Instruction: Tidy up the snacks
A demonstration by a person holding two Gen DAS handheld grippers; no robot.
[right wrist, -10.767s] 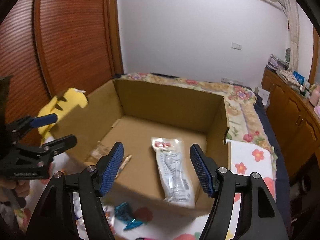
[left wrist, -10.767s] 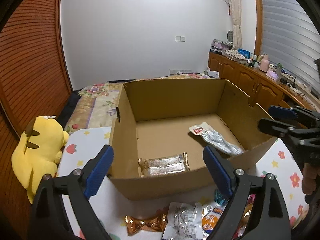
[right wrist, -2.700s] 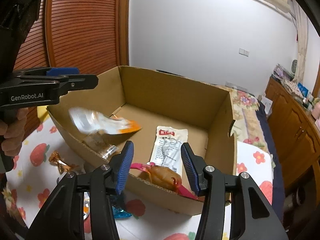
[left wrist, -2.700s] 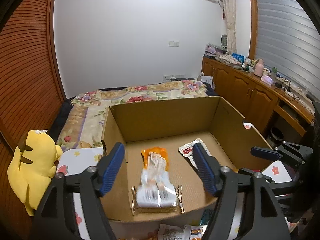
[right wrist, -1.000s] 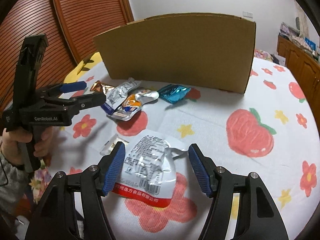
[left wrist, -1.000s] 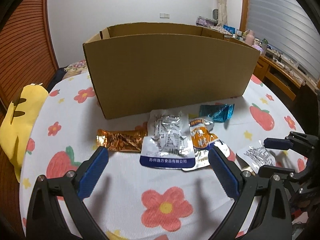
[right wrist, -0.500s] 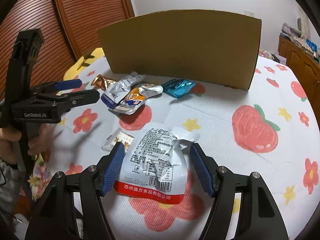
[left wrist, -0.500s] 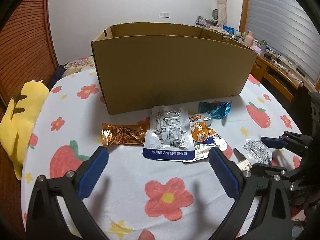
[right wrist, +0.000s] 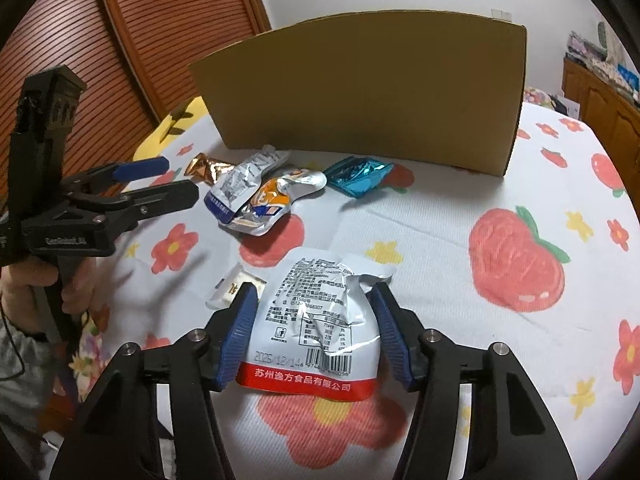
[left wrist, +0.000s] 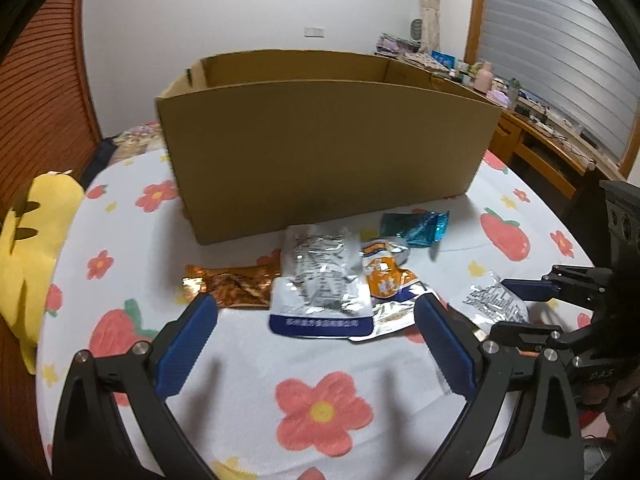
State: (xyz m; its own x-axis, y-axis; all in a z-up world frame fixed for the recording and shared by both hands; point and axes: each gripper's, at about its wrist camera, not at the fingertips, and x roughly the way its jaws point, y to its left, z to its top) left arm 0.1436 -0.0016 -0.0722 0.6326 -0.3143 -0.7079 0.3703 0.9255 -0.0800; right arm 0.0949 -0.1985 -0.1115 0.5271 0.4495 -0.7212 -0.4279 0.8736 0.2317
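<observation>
A brown cardboard box stands on the flowered tablecloth; its inside is hidden. In front of it lie a silver pouch with a blue band, an orange-silver pouch, a gold-wrapped bar and a blue foil packet. My left gripper is open and empty, just short of the silver pouch. My right gripper is open, its fingers on either side of a silver pouch with a red band lying on the cloth. This pouch also shows in the left wrist view.
A small white sachet lies left of the red-band pouch. A yellow plush toy sits at the table's left edge. Wooden cabinets stand at the right, a slatted wooden door at the left.
Both grippers came down from over the box to the table in front of it. In the last second the right gripper has moved forward around the red-band pouch and narrowed; the left crept toward the snack pile.
</observation>
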